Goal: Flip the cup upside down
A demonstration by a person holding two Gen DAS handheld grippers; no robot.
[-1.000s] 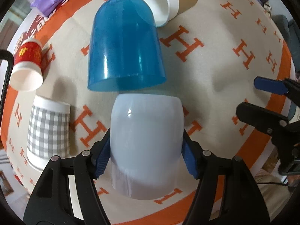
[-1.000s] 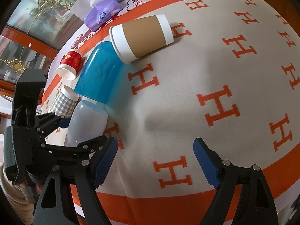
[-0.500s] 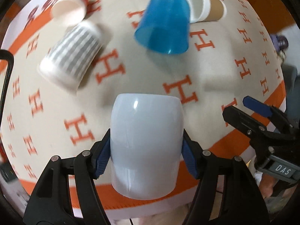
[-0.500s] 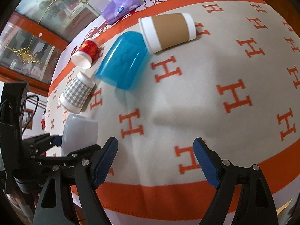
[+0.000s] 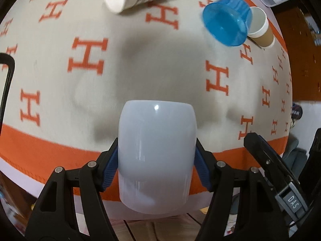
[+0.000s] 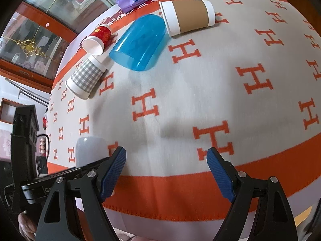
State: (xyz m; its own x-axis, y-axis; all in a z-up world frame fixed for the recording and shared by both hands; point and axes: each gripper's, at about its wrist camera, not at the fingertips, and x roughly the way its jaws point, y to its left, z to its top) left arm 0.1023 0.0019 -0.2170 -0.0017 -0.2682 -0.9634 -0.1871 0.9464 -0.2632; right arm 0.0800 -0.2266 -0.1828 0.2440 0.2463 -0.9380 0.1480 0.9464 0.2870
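The left gripper (image 5: 156, 168) has its jaws closed on the sides of a pale white cup (image 5: 156, 150), one blue pad on each flank, holding it off the tabletop (image 5: 152, 64) above the near orange border of the H-patterned cloth. The cup's closed, rounded end points forward, away from the jaws; which way its mouth faces relative to the cloth cannot be told for certain. The pickup looks done; what appears left is finishing the turn and setting the cup mouth-down on the bare cloth ahead of the jaws.

The right gripper (image 6: 166, 167) hangs with jaws wide apart and nothing between them. Far ahead of it lie a blue plastic cup (image 6: 138, 42), a brown-sleeved paper cup (image 6: 188, 17), a gray checked paper cup (image 6: 86, 77) and a small red paper cup (image 6: 97, 39), all on their sides.
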